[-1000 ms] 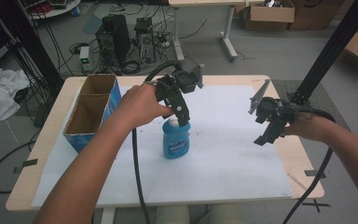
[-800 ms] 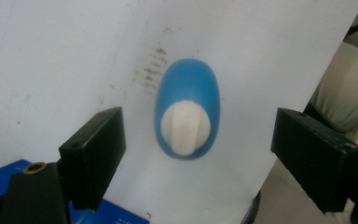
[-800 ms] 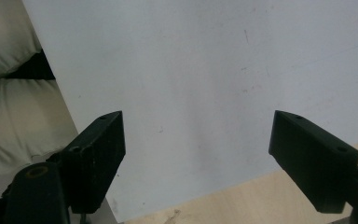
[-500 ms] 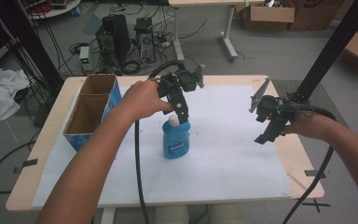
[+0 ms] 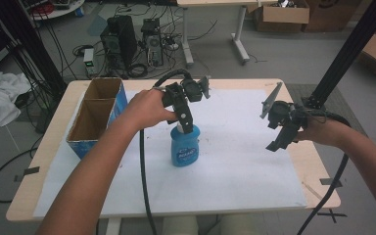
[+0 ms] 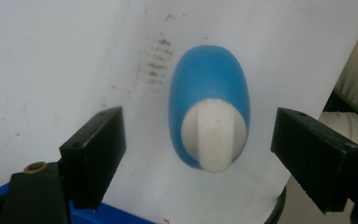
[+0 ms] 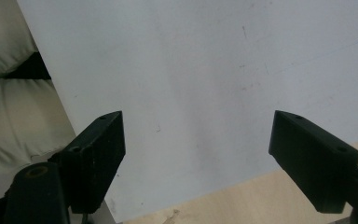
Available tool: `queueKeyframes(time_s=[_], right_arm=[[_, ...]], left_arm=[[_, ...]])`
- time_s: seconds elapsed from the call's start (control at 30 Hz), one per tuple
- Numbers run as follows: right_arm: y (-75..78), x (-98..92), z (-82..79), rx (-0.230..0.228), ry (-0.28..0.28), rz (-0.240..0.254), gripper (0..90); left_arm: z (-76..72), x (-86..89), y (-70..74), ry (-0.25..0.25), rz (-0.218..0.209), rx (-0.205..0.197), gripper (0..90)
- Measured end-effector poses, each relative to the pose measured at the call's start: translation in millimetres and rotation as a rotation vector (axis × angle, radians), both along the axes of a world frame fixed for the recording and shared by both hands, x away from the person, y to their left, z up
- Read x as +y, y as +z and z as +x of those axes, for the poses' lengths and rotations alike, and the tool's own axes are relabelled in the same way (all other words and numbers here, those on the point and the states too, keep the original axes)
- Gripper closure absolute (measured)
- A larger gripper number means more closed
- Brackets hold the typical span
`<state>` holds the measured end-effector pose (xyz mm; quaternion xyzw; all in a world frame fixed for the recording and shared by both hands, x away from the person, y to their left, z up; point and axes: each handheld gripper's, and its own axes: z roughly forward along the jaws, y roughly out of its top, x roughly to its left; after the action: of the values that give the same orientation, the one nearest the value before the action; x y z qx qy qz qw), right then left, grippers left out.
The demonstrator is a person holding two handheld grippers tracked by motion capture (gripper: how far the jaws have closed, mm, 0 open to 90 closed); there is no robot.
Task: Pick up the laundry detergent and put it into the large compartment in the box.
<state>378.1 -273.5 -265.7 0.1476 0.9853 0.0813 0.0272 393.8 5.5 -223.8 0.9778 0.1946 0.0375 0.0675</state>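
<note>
- left gripper [image 5: 188, 128] sits right above the blue bottle [image 5: 184, 149], jaws spread wide, one on each side of the white cap [image 6: 213, 135], not touching it
- bottle stands upright mid-table on the white sheet [image 5: 235, 161]
- right gripper [image 5: 279, 142] hangs over at 3 o'clock from the bottle, well apart, jaws wide too, holding nothing
- cardboard box [image 5: 95, 120] sits at the bottle's 9 o'clock

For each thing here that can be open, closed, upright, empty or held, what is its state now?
Blue bottle: upright on the white sheet, white cap on, not gripped.
Left gripper: open, jaws either side of the cap, clear of it.
Right gripper: open, holding nothing, above the sheet's edge.
Cardboard box: open at the top, both compartments look empty.
</note>
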Motion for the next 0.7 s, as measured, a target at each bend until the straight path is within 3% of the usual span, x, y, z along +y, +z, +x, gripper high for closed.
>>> queueKeyframes(time_s=[0.17, 0.33, 0.47, 0.7], right_arm=[[-0.9, 0.5, 0.6, 0.002, 0.0, 0.0, 18.4], [-3.0, 0.8, 1.0, 0.006, -0.001, 0.006, 18.4], [-2.4, -0.1, 0.6, 0.007, -0.001, 0.0, 18.4], [-2.4, -1.5, 0.6, 0.006, -0.006, 0.003, 18.4]], left_arm=[[-0.3, -1.1, -1.0, -0.002, -0.003, -0.001, 18.4], [-0.9, -2.6, -13.1, -0.009, 0.008, 0.015, 18.5], [-1.6, -2.3, -16.9, -0.004, -0.009, 0.024, 18.4], [-4.7, -2.4, -23.8, -0.018, -0.003, 0.024, 18.5]])
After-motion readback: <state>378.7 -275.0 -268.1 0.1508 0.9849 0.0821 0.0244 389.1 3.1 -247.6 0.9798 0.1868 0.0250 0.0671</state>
